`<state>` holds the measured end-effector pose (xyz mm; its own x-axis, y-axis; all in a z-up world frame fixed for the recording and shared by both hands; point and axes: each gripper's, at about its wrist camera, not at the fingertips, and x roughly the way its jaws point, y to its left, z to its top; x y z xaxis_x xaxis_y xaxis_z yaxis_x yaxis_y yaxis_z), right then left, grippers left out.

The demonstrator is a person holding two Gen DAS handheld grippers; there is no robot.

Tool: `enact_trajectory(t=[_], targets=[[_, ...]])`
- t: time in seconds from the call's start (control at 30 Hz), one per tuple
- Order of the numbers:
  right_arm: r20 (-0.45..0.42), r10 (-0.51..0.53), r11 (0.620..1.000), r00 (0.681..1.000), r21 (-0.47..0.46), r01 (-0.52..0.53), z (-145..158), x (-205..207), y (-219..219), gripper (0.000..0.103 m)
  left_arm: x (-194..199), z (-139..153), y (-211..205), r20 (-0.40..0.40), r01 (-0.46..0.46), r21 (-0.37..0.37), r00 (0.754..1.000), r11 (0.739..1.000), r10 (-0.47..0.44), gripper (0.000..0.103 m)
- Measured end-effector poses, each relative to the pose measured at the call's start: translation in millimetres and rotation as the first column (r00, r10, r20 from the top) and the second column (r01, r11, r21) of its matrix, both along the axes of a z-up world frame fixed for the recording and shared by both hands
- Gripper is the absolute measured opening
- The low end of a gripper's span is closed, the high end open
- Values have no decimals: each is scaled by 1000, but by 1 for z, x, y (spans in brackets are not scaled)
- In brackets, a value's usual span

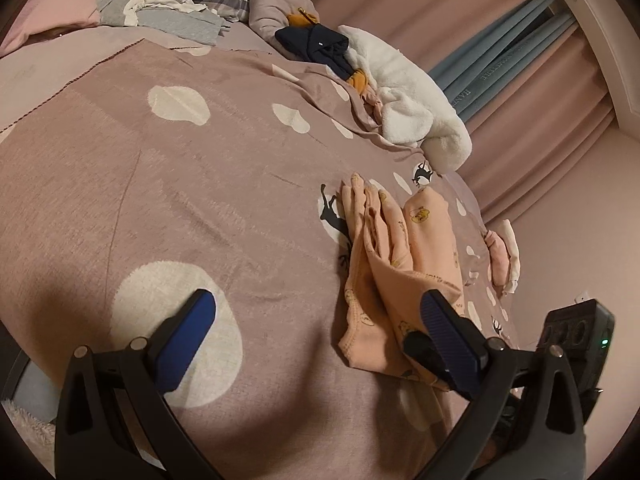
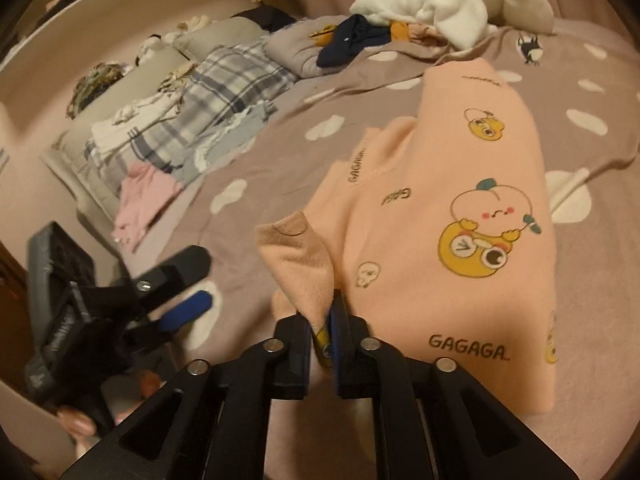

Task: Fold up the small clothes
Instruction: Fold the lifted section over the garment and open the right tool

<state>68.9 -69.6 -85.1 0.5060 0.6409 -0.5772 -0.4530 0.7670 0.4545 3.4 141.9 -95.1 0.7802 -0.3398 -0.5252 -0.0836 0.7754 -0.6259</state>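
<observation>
- Bedspread of mauve cloth with white cloud patches and small black deer prints (image 1: 224,184) filling most of the left wrist view; broad bare stretch at centre and left, far edge dropping off at right toward pink curtains (image 1: 520,120).
- One peach-pink child's sweatshirt printed with yellow cartoon figures and "GAGAGA" lettering (image 2: 448,216) lying on the bedspread, centre right of the right wrist view; in the left wrist view, at lower right, near the bed's right edge (image 1: 392,264).
- One corner of that sweatshirt lifted and turned over, fuzzy inside showing, at lower centre of the right wrist view.
- Right gripper (image 2: 320,332) at bottom centre, jaws clamped tight on that lifted corner.
- Left gripper (image 1: 316,328) low over the bedspread, blue-padded jaws spread wide with nothing between them; right-hand finger just beside the sweatshirt's near hem.
- Same left gripper (image 2: 188,300) at lower left of the right wrist view, blurred, apart from the sweatshirt.
- One white fleecy blanket (image 1: 412,96) bunched at upper right, one navy garment (image 1: 320,46) just beside it.
- One plaid pillow (image 2: 224,92) at upper left, loose pale clothes heaped around it.
</observation>
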Motion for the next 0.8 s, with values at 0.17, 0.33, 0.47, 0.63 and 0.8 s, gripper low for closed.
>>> enact_trajectory(t=[0.17, 0.33, 0.47, 0.63, 0.8], targets=[[39, 109, 993, 993, -49, -108, 17, -10, 1, 31, 2, 0, -1, -7, 0, 10, 1000, 1000, 0, 102], [70, 157, 987, 985, -52, -154, 28, -19, 1, 50, 4, -1, 1, -8, 0, 4, 1000, 1000, 0, 102], [94, 44, 998, 995, -47, -40, 38, 3, -14, 55, 5, -4, 2, -16, 3, 0, 1000, 1000, -3, 102], [-195, -44, 969, 980, 231, 89, 30, 99, -54, 60, 7, -3, -1, -19, -2, 22, 1000, 1000, 3, 102], [-216, -274, 955, 937, 50, 291, 13, 133, -76, 58, 11, -4, -3, -23, -5, 49, 1000, 999, 6, 102]])
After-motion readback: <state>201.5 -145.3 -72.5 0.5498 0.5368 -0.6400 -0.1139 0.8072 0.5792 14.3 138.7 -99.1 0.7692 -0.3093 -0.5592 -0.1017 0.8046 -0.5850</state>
